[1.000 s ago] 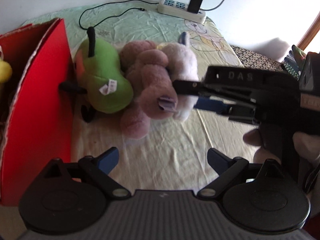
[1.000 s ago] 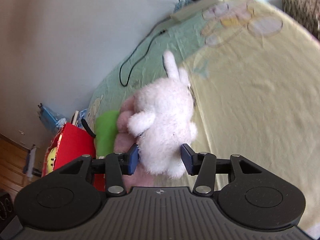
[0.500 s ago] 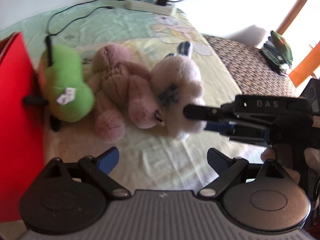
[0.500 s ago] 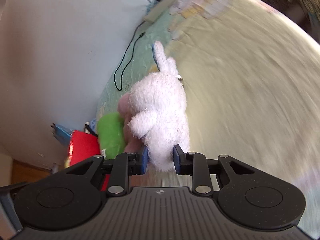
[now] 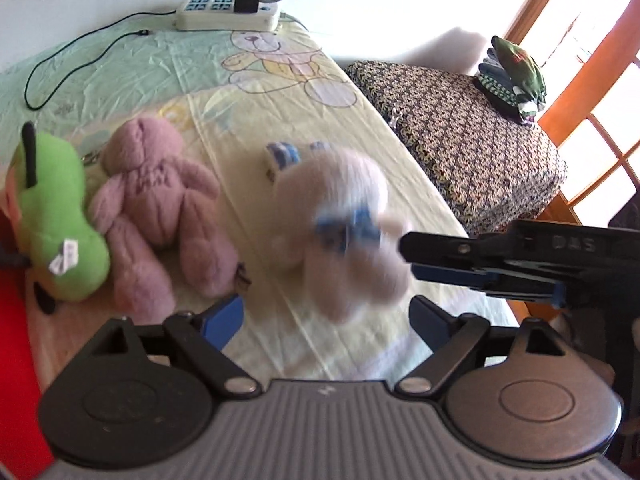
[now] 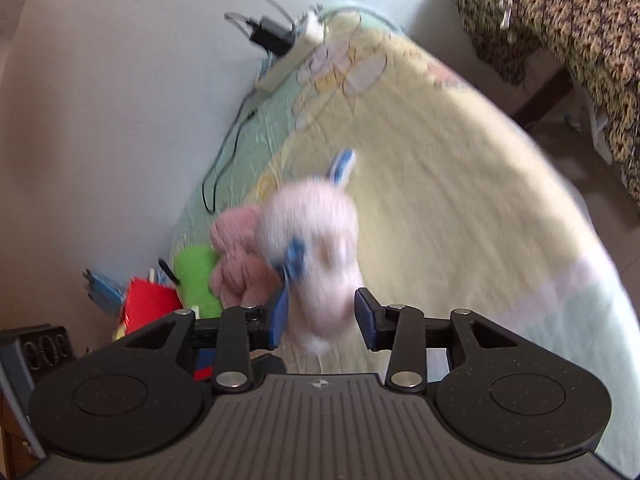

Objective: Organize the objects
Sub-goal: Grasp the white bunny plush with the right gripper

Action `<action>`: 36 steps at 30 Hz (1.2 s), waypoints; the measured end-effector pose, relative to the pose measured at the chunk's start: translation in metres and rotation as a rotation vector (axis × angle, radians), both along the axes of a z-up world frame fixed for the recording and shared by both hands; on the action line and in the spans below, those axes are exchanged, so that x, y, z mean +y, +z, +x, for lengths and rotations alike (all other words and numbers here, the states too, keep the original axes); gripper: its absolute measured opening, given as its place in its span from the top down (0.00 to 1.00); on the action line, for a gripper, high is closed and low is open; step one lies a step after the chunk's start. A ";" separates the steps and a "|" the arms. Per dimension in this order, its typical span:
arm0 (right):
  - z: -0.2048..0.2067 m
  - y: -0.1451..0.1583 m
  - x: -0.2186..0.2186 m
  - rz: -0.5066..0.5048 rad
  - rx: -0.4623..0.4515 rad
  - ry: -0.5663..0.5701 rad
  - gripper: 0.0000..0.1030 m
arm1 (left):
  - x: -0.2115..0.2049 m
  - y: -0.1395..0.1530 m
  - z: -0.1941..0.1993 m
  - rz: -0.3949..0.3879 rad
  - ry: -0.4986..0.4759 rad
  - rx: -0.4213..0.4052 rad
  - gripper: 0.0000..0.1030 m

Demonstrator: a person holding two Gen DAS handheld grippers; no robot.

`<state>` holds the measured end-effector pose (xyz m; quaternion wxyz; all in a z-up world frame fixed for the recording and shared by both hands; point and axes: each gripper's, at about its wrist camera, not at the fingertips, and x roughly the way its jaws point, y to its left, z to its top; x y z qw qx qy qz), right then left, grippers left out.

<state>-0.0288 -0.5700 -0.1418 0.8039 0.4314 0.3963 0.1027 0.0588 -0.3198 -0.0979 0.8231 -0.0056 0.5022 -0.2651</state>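
Observation:
A white plush bunny (image 5: 344, 216) with blue ears and a blue bow lies blurred on the cartoon-print sheet (image 5: 280, 92), apart from the pink teddy (image 5: 160, 208) and the green plush (image 5: 56, 220). My right gripper (image 6: 322, 316) straddles the bunny's (image 6: 316, 240) lower end; its jaws are opening and the pads no longer press on it. It enters the left wrist view from the right (image 5: 406, 258). My left gripper (image 5: 326, 318) is open with its jaws closing a little. Nothing sits between its pads; the bunny's lower end lies just beyond the gap.
A red box (image 5: 16, 360) stands at the left edge beside the green plush. A power strip (image 5: 226, 14) with a charger and cables lies at the far end by the wall. A patterned cushion (image 5: 472, 136) with folded clothes (image 5: 514, 76) stands to the right.
The right gripper squeezed the bunny, dragged it rightward off the pink teddy, then spread its jaws. The left gripper followed to the right, so the red box slid to the frame's edge.

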 end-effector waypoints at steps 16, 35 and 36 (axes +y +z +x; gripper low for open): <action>0.067 -0.037 0.014 0.127 0.023 0.065 0.51 | -0.027 -0.022 0.046 -0.008 0.014 0.077 0.34; 0.050 -0.034 0.006 0.135 0.013 0.113 0.58 | -0.033 -0.021 0.038 -0.008 0.000 0.092 0.35; 0.047 -0.034 0.007 0.134 0.014 0.112 0.58 | -0.033 -0.021 0.035 -0.010 -0.002 0.095 0.35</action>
